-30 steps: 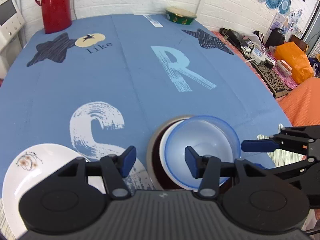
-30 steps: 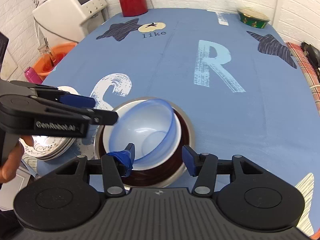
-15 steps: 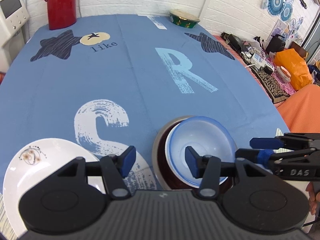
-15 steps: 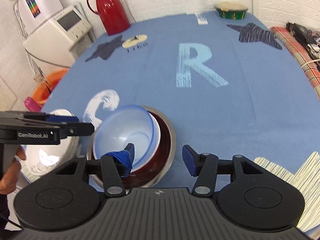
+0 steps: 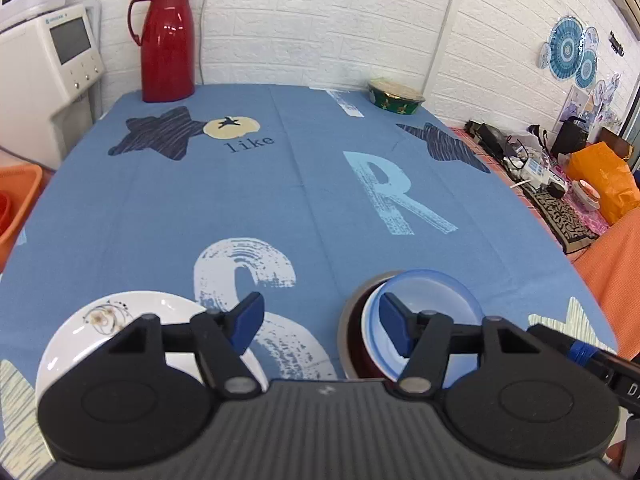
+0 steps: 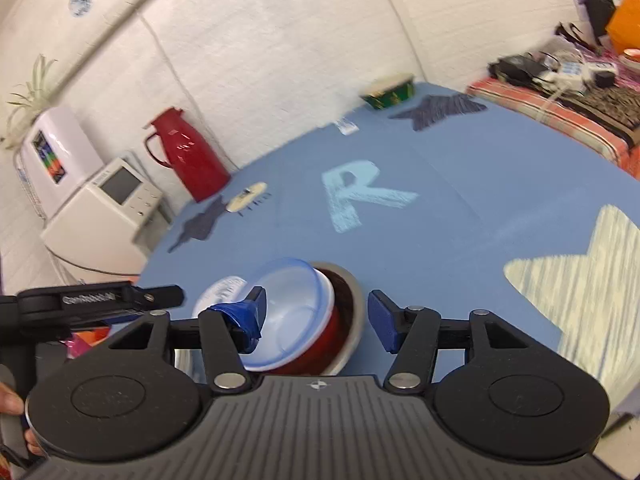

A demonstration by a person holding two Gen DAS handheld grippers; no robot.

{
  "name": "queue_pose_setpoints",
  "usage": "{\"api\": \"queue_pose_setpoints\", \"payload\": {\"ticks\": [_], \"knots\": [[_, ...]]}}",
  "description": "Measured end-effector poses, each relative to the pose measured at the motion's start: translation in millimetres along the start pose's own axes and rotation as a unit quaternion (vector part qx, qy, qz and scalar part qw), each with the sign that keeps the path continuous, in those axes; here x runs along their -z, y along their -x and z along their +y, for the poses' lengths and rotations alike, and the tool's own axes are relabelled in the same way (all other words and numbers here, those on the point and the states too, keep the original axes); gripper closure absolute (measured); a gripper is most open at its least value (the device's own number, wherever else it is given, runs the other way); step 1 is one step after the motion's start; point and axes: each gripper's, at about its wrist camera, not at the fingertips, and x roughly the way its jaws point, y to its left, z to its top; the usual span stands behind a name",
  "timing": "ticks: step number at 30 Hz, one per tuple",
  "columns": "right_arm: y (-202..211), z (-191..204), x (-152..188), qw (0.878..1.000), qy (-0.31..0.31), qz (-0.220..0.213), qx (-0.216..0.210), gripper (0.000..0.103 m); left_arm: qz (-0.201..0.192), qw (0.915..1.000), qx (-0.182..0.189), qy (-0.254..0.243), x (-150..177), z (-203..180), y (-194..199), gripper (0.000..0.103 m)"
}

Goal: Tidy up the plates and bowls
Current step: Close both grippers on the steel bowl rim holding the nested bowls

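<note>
The translucent blue-rimmed plastic bowl [image 5: 428, 304] sits nested in a white bowl [image 6: 326, 300], that in a dark red bowl [image 6: 340, 316], all inside a steel-rimmed metal bowl [image 6: 356, 304] at the near right of the table; biggest at the bottom, smallest on top, so the stack looks settled & probably done. The white round plate with a small brown floral print [image 5: 132, 312] lies flat at the near left, well apart from the bowls; plates in 1 spot & bowls in another seems to be the logic. Whether more plates lie under it, can't tell.

Left gripper [image 5: 320, 322] hangs over the near edge btwn plate & bowl stack, jaws spread wide w/ nothing btwn them. Right gripper [image 6: 316, 318] is likewise spread & empty, tilted, its view blurred; 1 blue pad carries a wrap of blue tape [image 6: 236, 316].

Surface: a table under a blue cloth printed w/ letters S & R, dark stars, "like" [image 5: 280, 184]; cloth lies flat, few creases. Far left stands a tall red thermos jug [image 5: 166, 42]; far right a green round tin w/ gold pattern [image 5: 396, 96]. Room: white brick-pattern wall [image 5: 320, 20]; a white appliance w/ a screen [image 5: 48, 72] left of the table; an orange basin [image 5: 16, 204] below it; a cluttered side surface w/ an orange bag [image 5: 600, 176] to the right.
</note>
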Motion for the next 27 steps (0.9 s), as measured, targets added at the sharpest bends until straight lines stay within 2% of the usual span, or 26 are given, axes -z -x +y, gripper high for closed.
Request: {"api": "queue_pose_setpoints", "payload": {"ticks": [5, 12, 16, 22, 27], "knots": [[-4, -6, 1, 0.999, 0.016, 0.002, 0.051, 0.06, -0.002, 1.0, -0.005, -0.007, 0, 5, -3, 0.04], [-13, -8, 5, 0.998, 0.009, 0.03, 0.049, 0.06, 0.032, 0.9991, 0.006, -0.026, -11, 26, -12, 0.039], [-15, -8, 5, 0.998, 0.004, 0.034, 0.053, 0.06, 0.072, 0.9958, 0.029, -0.048, -18, 43, -20, 0.038], [-20, -11, 4, 0.997, -0.01, 0.039, 0.06, 0.06, 0.162, 0.9799, 0.106, -0.048, -30, 48, -49, 0.038], [-19, -9, 3, 0.997, -0.002, 0.044, 0.065, 0.06, 0.215, 0.9676, 0.11, -0.075, -34, 38, -78, 0.037]]}}
